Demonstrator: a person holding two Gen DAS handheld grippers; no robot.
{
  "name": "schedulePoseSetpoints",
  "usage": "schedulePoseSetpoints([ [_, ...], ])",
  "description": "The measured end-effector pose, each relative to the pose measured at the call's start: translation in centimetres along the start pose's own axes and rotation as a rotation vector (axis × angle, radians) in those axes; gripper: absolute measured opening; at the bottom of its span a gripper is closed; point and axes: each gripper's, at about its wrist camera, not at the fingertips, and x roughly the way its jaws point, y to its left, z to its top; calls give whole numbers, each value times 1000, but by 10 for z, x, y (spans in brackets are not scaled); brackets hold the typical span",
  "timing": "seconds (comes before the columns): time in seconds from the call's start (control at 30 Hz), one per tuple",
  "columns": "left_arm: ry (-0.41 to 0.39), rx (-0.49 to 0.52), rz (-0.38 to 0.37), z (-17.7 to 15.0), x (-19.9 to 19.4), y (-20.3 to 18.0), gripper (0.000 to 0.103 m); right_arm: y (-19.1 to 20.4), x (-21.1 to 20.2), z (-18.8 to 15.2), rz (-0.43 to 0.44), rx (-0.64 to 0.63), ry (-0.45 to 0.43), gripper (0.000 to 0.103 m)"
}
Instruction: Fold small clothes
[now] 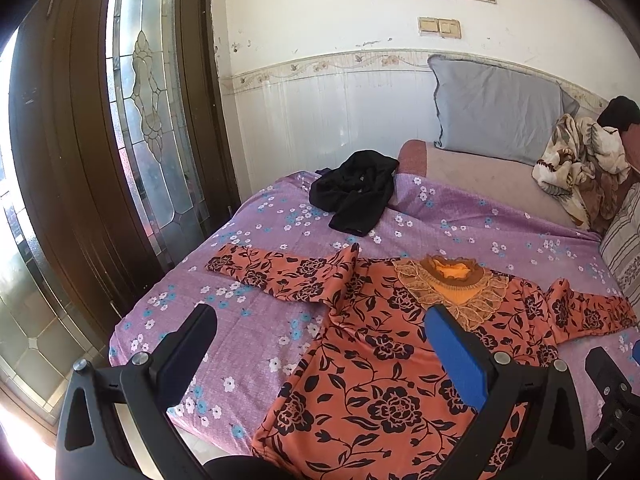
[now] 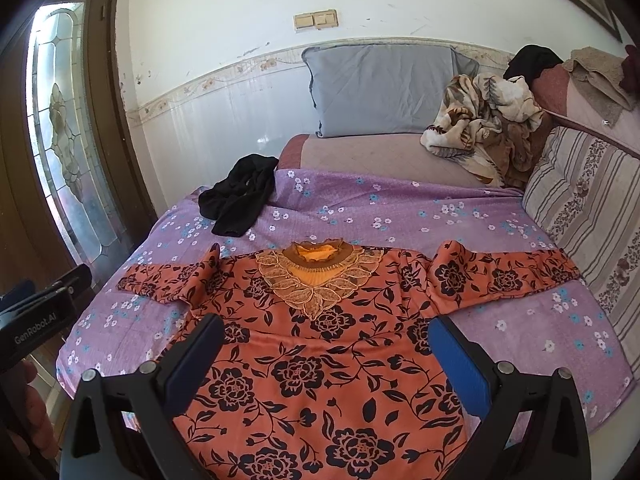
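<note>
the black garment (image 2: 240, 194) sits bunched near the bed's (image 2: 400, 208) far left edge. the left gripper (image 1: 320, 328) hangs spread and empty over the orange floral blouse (image 2: 320, 344), which is spread flat at the near edge; the right gripper (image 2: 326, 340) hangs likewise. its left sleeve (image 2: 168, 276) looks rumpled, i think, so a careless pinch could catch the purple bedsheet (image 2: 500, 320) too and drag it.

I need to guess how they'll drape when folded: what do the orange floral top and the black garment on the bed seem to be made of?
Orange floral top: seemingly thin, soft printed knit or jersey with a matte finish; it lies flat with gentle ripples. Its collar looks like lace or embroidery, with openwork leaf shapes. Black garment: limp, matte fabric, crumpled in soft folds; the weave is too dark to tell.
</note>
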Motion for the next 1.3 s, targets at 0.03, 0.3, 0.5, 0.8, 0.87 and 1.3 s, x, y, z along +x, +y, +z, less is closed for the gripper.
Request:
schedulePoseSetpoints([
  [0.03, -1, 5, 5, -1, 2, -1, 103, -1, 1, 0, -4, -7, -3, 103],
  [0.3, -6, 27, 24, 0, 12, -9, 103, -6, 11, 9, -10, -10, -20, 103],
  [0.5, -3, 59, 44, 5, 22, -19, 103, -14, 26, 20, -16, 0, -37, 103],
  [0.8, 30, 77, 48, 10, 47, -38, 103, -37, 58, 33, -23, 45, -37, 103],
  [0.87, 37, 82, 46, 10, 54, -43, 103, -45, 67, 35, -25, 60, -36, 103],
  [1.3, 429, 158, -82, -64, 240, -114, 103, -309, 211, 7, 5, 742, 105, 103],
])
